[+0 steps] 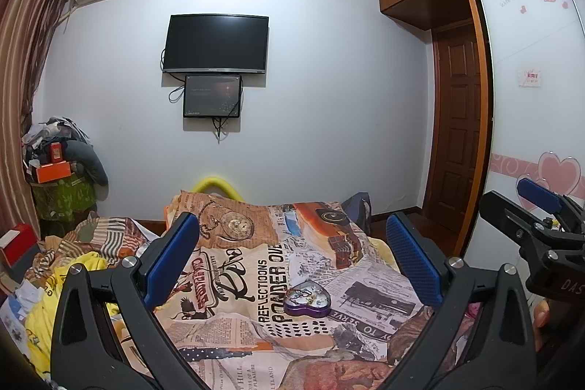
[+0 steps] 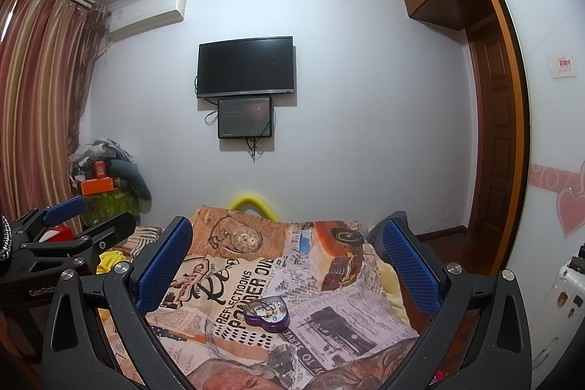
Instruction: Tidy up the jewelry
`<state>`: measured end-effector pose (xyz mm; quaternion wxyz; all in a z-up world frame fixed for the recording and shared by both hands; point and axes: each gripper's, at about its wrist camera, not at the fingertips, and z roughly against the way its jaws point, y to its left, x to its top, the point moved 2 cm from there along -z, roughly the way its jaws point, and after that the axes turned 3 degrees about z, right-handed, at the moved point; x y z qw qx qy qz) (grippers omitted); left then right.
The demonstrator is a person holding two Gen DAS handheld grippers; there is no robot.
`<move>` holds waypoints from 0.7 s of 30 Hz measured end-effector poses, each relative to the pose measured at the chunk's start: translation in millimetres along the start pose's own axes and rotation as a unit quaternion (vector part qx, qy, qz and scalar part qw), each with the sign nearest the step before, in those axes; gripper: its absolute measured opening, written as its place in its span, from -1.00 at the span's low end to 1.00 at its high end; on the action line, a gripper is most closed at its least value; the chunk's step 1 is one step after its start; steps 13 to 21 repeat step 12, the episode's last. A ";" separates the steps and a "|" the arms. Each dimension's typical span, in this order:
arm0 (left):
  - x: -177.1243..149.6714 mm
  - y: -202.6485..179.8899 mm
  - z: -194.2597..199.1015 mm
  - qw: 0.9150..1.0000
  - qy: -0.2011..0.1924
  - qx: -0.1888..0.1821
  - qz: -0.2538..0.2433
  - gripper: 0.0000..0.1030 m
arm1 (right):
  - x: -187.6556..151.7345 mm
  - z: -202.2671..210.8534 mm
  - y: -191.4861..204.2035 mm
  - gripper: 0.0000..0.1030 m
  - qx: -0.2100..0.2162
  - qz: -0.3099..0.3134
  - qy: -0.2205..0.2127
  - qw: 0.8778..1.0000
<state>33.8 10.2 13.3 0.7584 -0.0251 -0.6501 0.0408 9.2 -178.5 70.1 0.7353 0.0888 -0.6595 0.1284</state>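
A purple heart-shaped jewelry tin [image 1: 307,299] lies on the printed bedspread [image 1: 256,280], with a chain or beads resting on its shiny top. It also shows in the right wrist view [image 2: 267,314]. My left gripper [image 1: 292,262] is open and empty, its blue pads wide apart, held above and short of the tin. My right gripper [image 2: 287,265] is open and empty too, also above the tin. Each gripper shows at the edge of the other's view: the right gripper [image 1: 537,207] and the left gripper [image 2: 87,218].
The bed runs toward a white wall with a TV [image 1: 216,43] and a smaller screen below. Crumpled yellow clothes [image 1: 47,309] lie at the bed's left. A clutter pile [image 1: 60,167] stands in the left corner. A wardrobe and wooden door [image 1: 460,134] are on the right.
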 end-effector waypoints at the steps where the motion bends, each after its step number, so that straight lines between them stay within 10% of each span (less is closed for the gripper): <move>1: -0.2 -0.2 -0.1 1.000 0.000 0.000 0.000 0.99 | 0.3 -0.2 -0.5 1.00 0.000 0.000 0.001 1.000; 21: -3.5 2.1 -7.5 1.000 0.006 0.001 0.002 0.99 | -2.0 -4.6 0.1 1.00 0.000 -0.003 0.008 1.000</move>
